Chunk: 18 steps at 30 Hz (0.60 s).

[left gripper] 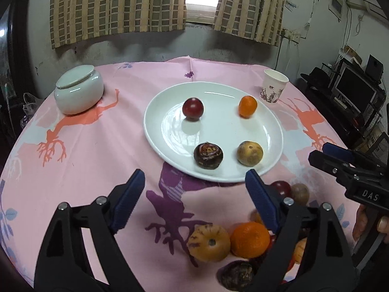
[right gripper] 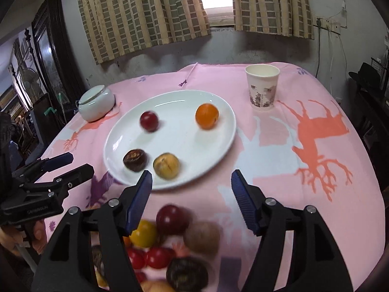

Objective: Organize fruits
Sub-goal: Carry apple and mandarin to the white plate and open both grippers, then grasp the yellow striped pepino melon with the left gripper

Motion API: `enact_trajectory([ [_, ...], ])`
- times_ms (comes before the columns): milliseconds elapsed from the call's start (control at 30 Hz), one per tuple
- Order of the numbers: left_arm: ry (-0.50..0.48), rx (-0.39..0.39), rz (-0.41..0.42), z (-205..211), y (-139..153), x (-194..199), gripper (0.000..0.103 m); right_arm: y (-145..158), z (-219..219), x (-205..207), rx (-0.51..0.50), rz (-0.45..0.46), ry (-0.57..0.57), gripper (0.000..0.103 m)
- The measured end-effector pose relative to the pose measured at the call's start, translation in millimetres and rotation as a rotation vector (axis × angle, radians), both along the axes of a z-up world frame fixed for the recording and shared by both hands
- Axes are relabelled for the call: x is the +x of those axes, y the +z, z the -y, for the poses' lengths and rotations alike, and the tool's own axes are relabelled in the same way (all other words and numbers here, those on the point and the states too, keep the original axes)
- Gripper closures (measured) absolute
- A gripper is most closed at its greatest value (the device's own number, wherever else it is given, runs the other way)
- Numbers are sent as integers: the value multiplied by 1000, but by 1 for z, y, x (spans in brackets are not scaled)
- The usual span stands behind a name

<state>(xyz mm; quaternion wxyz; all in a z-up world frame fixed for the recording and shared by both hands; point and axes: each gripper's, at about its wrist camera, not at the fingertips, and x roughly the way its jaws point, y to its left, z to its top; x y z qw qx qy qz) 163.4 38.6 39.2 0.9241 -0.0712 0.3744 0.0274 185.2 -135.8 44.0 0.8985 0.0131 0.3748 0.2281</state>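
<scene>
A white plate (left gripper: pixel 218 131) (right gripper: pixel 184 143) holds a red plum (left gripper: pixel 192 109) (right gripper: pixel 149 121), an orange (left gripper: pixel 247 106) (right gripper: pixel 207 116), a dark brown fruit (left gripper: pixel 208 155) (right gripper: pixel 135 159) and a tan fruit (left gripper: pixel 250 152) (right gripper: pixel 166 165), spaced apart. Loose fruit lies in a pile (left gripper: pixel 250 239) (right gripper: pixel 172 219) on the cloth in front of the plate. My left gripper (left gripper: pixel 194 180) (right gripper: pixel 77 163) hovers open just short of the plate's near rim, nothing between its blue pads. My right gripper (right gripper: pixel 191 178) (left gripper: pixel 325 152) is open above the pile, gripping nothing.
A white lidded jar (left gripper: pixel 79 92) (right gripper: pixel 97 105) stands at the table's back left, a paper cup (left gripper: pixel 273 86) (right gripper: pixel 262 87) at the back right. The pink patterned tablecloth (left gripper: pixel 97 146) drops off at its edges. Wall and curtains lie behind; dark furniture stands to the right.
</scene>
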Motion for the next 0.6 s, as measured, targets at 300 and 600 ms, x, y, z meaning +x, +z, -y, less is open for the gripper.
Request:
enact_trajectory([
  [300,-31,-9,-55,10,-12,-33,10,0,16,-50,15,-32,0,26],
  [600,-42,35,-52,-3,-30,-53,9,-17,16,-76,-31,1,82,26],
])
